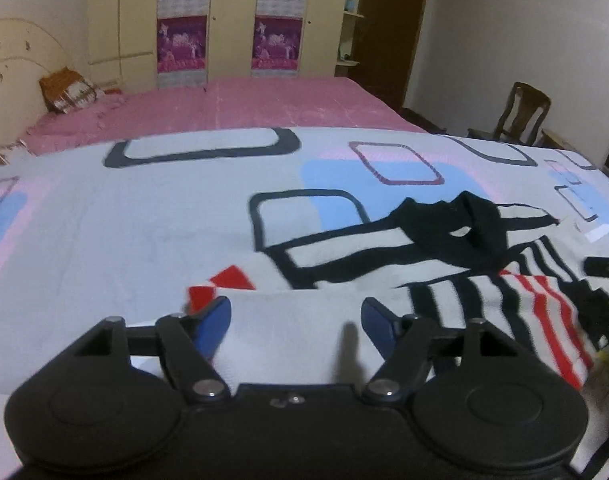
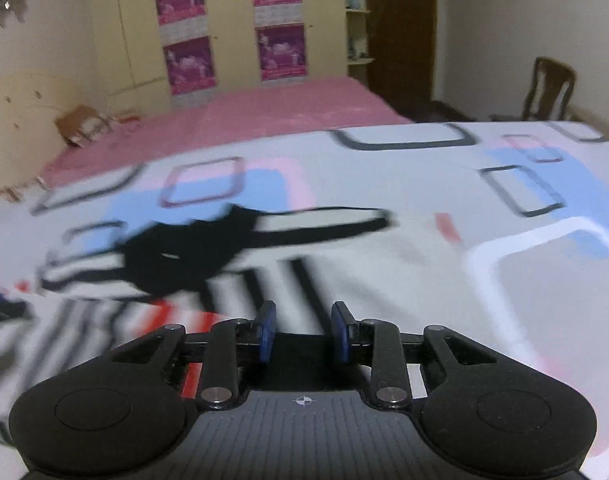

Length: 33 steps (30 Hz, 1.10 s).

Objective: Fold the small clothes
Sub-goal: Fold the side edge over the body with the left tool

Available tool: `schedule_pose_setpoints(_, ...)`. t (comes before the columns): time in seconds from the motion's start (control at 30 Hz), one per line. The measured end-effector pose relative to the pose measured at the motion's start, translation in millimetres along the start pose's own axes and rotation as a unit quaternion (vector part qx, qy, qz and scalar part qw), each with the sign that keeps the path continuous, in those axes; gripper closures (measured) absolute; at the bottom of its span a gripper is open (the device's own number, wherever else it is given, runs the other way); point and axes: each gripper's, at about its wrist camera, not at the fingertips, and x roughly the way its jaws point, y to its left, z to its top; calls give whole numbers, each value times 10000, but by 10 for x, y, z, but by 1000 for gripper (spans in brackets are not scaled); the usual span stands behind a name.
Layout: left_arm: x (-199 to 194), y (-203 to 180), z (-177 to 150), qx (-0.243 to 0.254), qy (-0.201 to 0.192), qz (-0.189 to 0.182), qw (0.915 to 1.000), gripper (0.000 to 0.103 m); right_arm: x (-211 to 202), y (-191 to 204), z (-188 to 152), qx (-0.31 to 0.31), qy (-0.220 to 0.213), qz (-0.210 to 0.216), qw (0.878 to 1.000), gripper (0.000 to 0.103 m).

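Observation:
A small white garment (image 1: pixel 344 276) with black and red stripes and a black collar lies on the patterned bedsheet (image 1: pixel 124 220). My left gripper (image 1: pixel 296 314) is open, its blue-padded fingers apart over the garment's near white edge, holding nothing. In the right wrist view the same garment (image 2: pixel 176 264) lies blurred ahead and to the left. My right gripper (image 2: pixel 303 320) is open with a narrower gap, empty, just above the garment's near right part. The right gripper's tip (image 1: pixel 604 268) shows at the far right of the left wrist view.
A pink bedspread (image 1: pixel 244 108) covers the far half of the bed, with a pillow (image 1: pixel 66 90) at the headboard. A yellow wardrobe (image 1: pixel 224 20) stands behind. A wooden chair (image 1: pixel 520 114) stands at the right beyond the bed edge.

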Motion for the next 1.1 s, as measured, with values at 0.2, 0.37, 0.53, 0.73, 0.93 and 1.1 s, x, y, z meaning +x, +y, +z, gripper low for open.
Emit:
schedule_pose_setpoints(0.2, 61, -378, 45, 192, -30, -169, 9997, 33, 306, 847, -28, -317, 220, 556, 9977, 73)
schedule_pose_setpoints(0.37, 223, -270, -33, 427, 164, -77, 9989, 30, 470, 1129, -197, -830, 320, 529, 9946, 73)
schedule_pose_setpoints(0.53, 186, 103, -46, 274, 194, -16, 9994, 28, 402, 744, -293, -1205, 52, -768, 9897, 72)
schedule_pose_setpoints(0.73, 138, -54, -17, 338, 190, 273, 9989, 30, 319, 267, -229, -762, 211, -630, 9949, 46)
schedule_pose_setpoints(0.93, -145, -651, -106, 507, -100, 155, 9985, 25, 84, 409, -155, -789, 38, 8, 9969, 46)
schedule_pose_setpoints(1.1, 7, -854, -293, 639, 149, 216, 9976, 22, 229, 551, -266, -1020, 434, 224, 9936, 46)
